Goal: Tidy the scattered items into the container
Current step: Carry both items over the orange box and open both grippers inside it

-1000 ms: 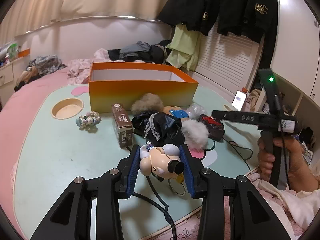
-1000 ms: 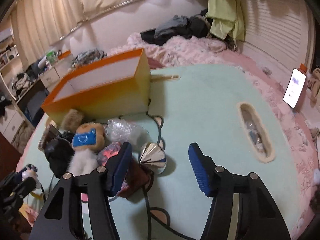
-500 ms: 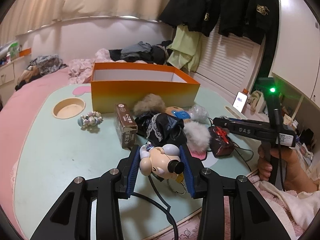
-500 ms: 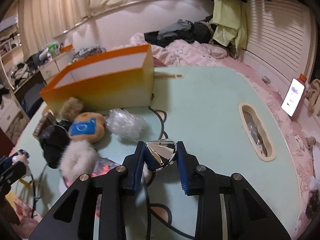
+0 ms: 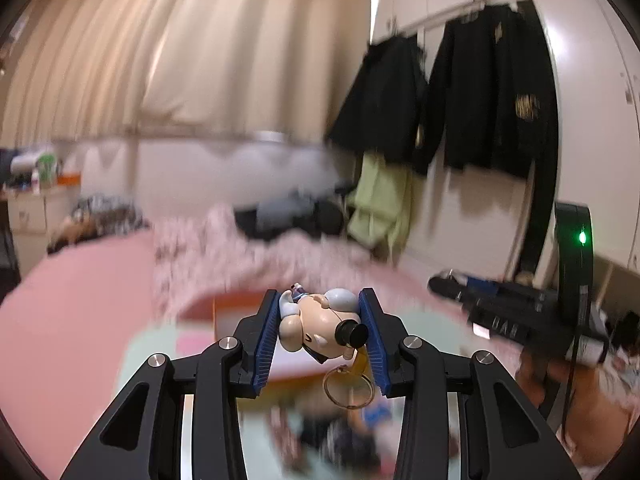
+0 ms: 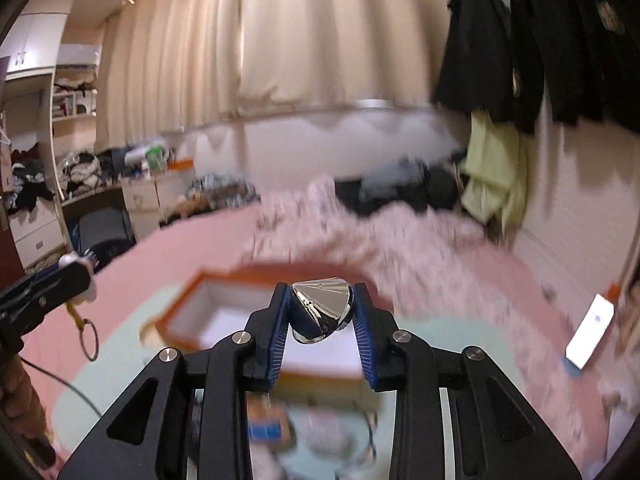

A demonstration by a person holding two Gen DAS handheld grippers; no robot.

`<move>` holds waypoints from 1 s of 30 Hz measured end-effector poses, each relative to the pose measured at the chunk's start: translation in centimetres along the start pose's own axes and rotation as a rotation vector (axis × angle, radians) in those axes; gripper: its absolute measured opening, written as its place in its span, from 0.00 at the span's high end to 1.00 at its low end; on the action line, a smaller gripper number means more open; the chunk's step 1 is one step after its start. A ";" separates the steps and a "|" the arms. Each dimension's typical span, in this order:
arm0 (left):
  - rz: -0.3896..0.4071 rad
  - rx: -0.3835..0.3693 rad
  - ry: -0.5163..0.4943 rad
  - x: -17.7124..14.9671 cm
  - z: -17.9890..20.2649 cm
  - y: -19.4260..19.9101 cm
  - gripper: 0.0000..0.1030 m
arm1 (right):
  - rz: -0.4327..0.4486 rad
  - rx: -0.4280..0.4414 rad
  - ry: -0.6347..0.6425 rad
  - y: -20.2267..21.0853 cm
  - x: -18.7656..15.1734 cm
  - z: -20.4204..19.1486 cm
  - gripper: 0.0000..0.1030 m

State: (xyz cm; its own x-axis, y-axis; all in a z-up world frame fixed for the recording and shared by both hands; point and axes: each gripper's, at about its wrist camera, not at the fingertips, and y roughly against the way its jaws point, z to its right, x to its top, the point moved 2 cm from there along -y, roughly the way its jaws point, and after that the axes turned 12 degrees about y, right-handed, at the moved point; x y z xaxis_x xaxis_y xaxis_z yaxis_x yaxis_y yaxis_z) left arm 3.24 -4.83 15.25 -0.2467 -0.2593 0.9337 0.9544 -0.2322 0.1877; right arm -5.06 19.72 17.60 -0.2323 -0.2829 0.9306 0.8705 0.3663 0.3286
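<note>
Two items are off the table now, one in each of your grippers, and both are way higher than a second ago, when the left one sat low over the clutter and the right one was spread with nothing in it. Your left gripper (image 5: 320, 334) is pinching the small cream plastic cartoon figure with a black top hat (image 5: 316, 326), its gold key ring (image 5: 347, 386) dangling underneath. Your right gripper (image 6: 320, 330) has clamped onto the shiny chrome cone-shaped metal piece (image 6: 321, 309), pads pressed on both sides.

That basically means the picking part is done for these two and you're on the carry. The orange cardboard box with the white inside (image 6: 188, 300) sits just ahead and below the right gripper, open and empty-looking, so the chrome piece has a short, clear run. In the left wrist view the box is only a blurry orange edge (image 5: 240, 300) beyond the fingers.

Stuff to watch: the blurred pile of leftovers (image 5: 340, 440) below you on the mint green table (image 6: 120, 360), and a black cable (image 6: 68, 388) running across it. Your other gripper (image 5: 500, 312) is close on the right, so don't let the two bump over the box. The phone (image 6: 590, 330) lies well off to the side.
</note>
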 end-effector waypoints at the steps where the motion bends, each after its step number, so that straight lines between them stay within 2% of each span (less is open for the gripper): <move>1: 0.016 0.020 -0.014 0.7 0.1 -0.9 0.63 | 0.024 -0.004 0.008 -0.4 1.0 -0.1 0.69; 3: 0.013 0.050 -0.022 1.2 -0.2 -3.4 0.63 | 0.045 -0.010 0.031 -1.4 2.0 -0.5 0.69; 4: -0.018 0.050 -0.010 0.9 -0.6 -4.7 0.63 | 0.040 -0.009 0.044 -2.4 2.2 -0.8 0.69; 6: -0.083 0.061 0.023 -0.1 -1.6 -7.0 0.63 | -0.019 0.013 0.045 -4.7 1.6 -1.1 0.68; 8: -0.118 0.081 0.041 -1.4 -2.5 -8.3 0.63 | -0.125 0.045 0.035 -7.5 0.4 -1.3 0.68; 10: -0.153 0.086 0.064 -2.3 -3.3 -9.2 0.63 | -0.184 0.071 0.007 -9.4 -0.7 -1.1 0.68; 15: -0.211 0.087 0.068 -2.8 -4.0 -10.6 0.62 | -0.208 0.072 0.003 -10.3 -1.4 -1.0 0.68; 16: -0.227 0.081 0.063 -2.8 -3.8 -10.8 0.54 | -0.219 0.071 0.011 -10.4 -1.4 -1.1 0.68; 17: -0.237 0.078 0.067 -2.8 -3.9 -11.1 0.33 | -0.233 0.065 0.012 -10.5 -1.4 -1.1 0.66; 18: -0.226 0.082 0.072 -2.7 -3.9 -10.8 0.24 | -0.249 0.066 0.006 -10.7 -1.5 -1.0 0.63; 19: -0.200 0.082 0.076 -2.6 -3.7 -10.4 0.20 | -0.260 0.075 -0.003 -10.7 -1.5 -0.8 0.56; 22: -0.168 0.077 0.060 -2.0 -3.2 -9.6 0.20 | -0.223 0.070 -0.032 -10.1 -1.0 -0.4 0.41; 23: -0.168 0.072 0.056 -1.9 -3.1 -9.4 0.20 | -0.212 0.064 -0.034 -9.9 -0.9 -0.3 0.39; 30: -0.158 0.053 0.056 -1.5 -2.9 -8.7 0.20 | -0.195 0.074 -0.037 -9.2 -0.4 -0.3 0.39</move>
State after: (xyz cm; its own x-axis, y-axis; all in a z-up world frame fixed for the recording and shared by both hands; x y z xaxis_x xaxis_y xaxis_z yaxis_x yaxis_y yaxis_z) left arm -5.14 -5.11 11.30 -0.4023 -0.2757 0.8730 0.9100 -0.2254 0.3481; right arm -12.89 16.24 14.12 -0.4101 -0.3229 0.8530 0.7737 0.3720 0.5129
